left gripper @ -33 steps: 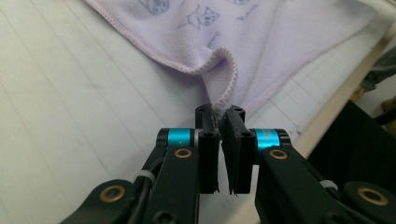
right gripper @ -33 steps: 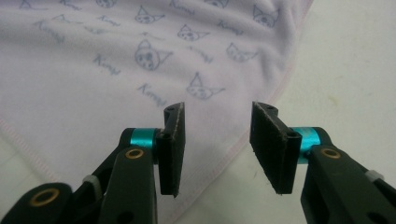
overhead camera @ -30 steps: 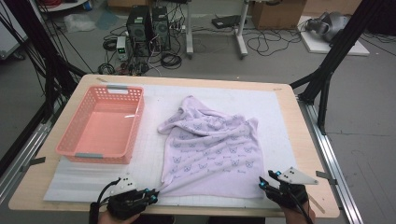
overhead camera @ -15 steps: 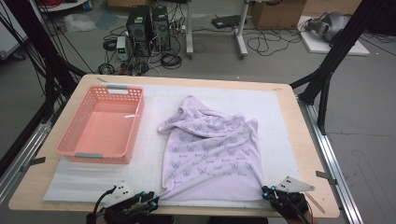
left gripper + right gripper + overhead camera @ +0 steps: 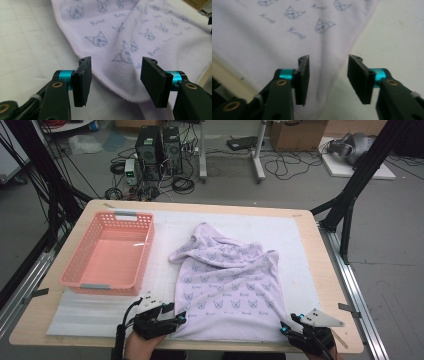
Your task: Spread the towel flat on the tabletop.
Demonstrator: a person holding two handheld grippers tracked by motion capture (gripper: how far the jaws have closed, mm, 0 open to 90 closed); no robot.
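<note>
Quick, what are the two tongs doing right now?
Left tongs: open, just been opening, a towel corner between them, not pinched.
Right tongs: open, just been opening, the towel's edge between them, not pinched.

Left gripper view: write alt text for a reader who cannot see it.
The left gripper has its two black jaws standing apart, having just been opening, with a rounded corner of a lilac towel printed with cat faces lying between them, untouched by either pad. The towel rests on a white padded mat.
</note>
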